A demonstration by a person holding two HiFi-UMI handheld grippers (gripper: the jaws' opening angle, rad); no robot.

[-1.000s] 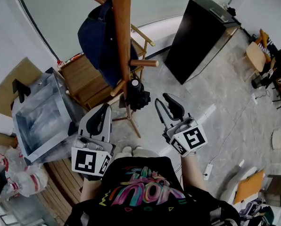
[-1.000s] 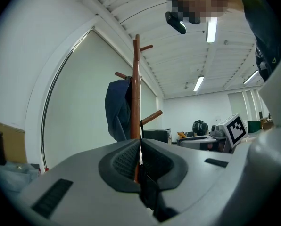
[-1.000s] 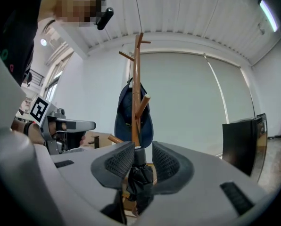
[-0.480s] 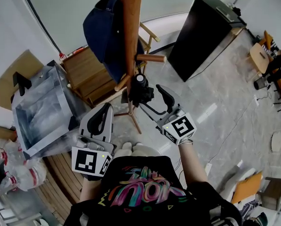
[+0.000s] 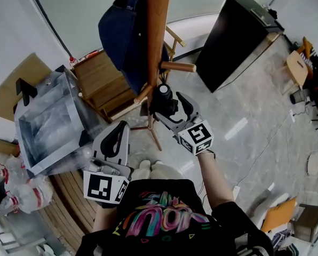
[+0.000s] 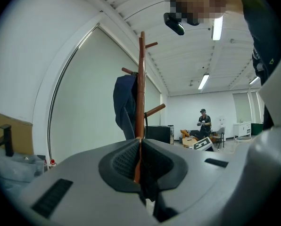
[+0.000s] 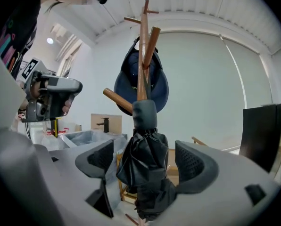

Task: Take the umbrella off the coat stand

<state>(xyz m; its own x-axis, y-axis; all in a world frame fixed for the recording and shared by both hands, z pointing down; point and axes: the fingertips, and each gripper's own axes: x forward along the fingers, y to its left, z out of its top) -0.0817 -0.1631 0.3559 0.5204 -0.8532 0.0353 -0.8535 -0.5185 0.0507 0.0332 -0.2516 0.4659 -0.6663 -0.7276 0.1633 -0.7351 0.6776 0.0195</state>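
The wooden coat stand (image 5: 158, 36) rises in front of me, with a navy cap (image 5: 126, 36) hung on an upper peg. A black folded umbrella (image 5: 163, 101) hangs low against the pole, under a side peg (image 5: 177, 66). My right gripper (image 5: 168, 109) reaches around it. In the right gripper view the umbrella (image 7: 147, 149) is between the jaws, which are opening, and both pads stand clear of the fabric. My left gripper (image 5: 114, 138) is held lower and to the left, shut and empty. The left gripper view looks past its closed jaws at the stand (image 6: 141, 88).
A black cabinet (image 5: 233, 36) stands at the back right. Wooden slatted furniture (image 5: 100, 87) and a clear plastic bin (image 5: 44, 127) crowd the stand's left side, with bags (image 5: 15, 193) on the floor. Another person (image 6: 204, 123) stands far across the room.
My right gripper has moved forward and left to the stand, and its jaws have spread around the umbrella. The left gripper has stayed put.
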